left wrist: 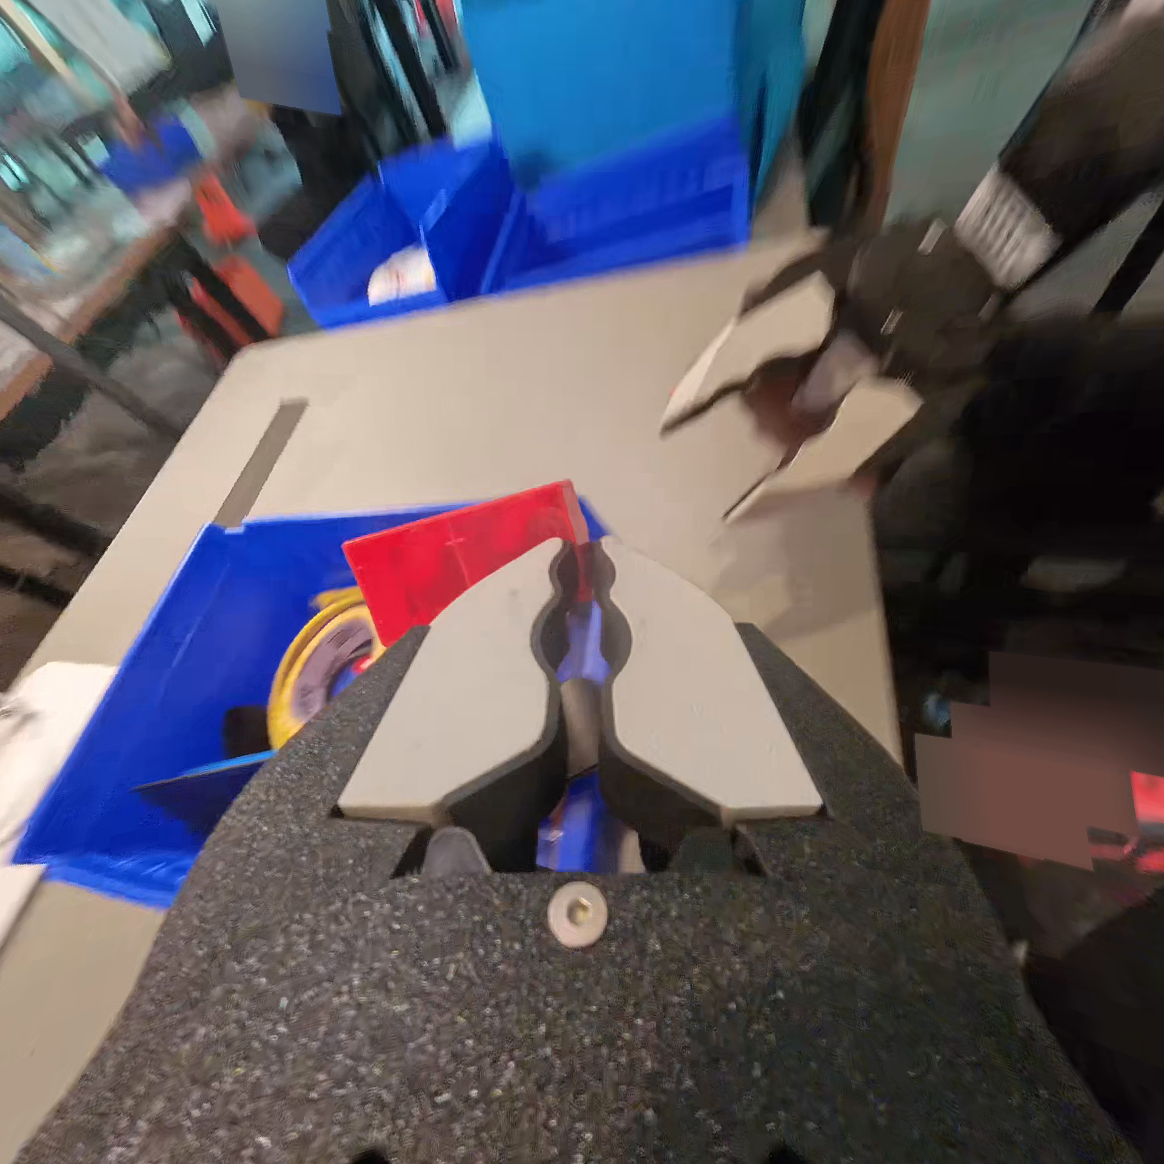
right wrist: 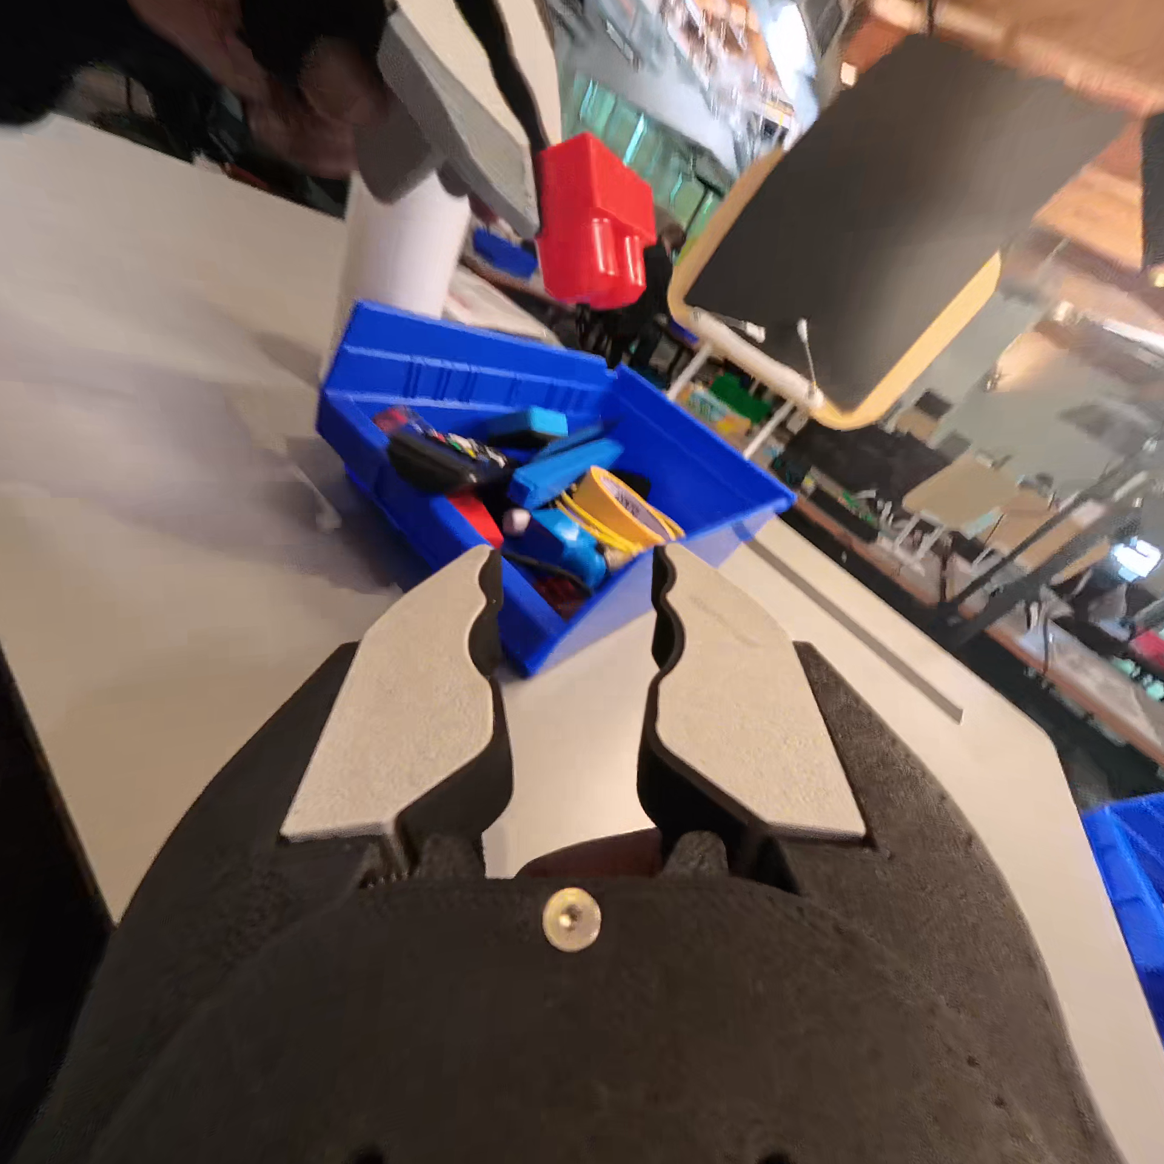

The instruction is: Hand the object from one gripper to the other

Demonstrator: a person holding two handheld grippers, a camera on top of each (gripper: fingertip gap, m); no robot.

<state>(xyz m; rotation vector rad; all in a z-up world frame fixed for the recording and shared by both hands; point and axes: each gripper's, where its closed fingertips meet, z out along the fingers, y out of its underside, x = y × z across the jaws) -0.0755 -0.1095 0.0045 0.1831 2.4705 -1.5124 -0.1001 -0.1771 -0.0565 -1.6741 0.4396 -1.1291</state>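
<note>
- Nearest to the left wrist camera, the left gripper has its two grey fingers pressed on one edge of the red block; most of the block sticks out toward 10 o'clock.
- From the right wrist view, the same red block hangs in the air at 12 o'clock, above the blue bin and not touching it.
- Fingers of the right gripper stand well apart and nothing is between them. In the left view it appears at 2 o'clock, near the block but not touching it.
- That bin sits on the grey table and holds a yellow tape roll and other small items.
- I judge the handover has not begun: only one gripper holds the block.
- To do this step well, bring the open right fingers around the free part of the block, away from the left fingertips, and close firmly before the left lets go.
- Both pictures are blurred, so slowing down before closing seems wise; a drop would probably land in the bin.
</note>
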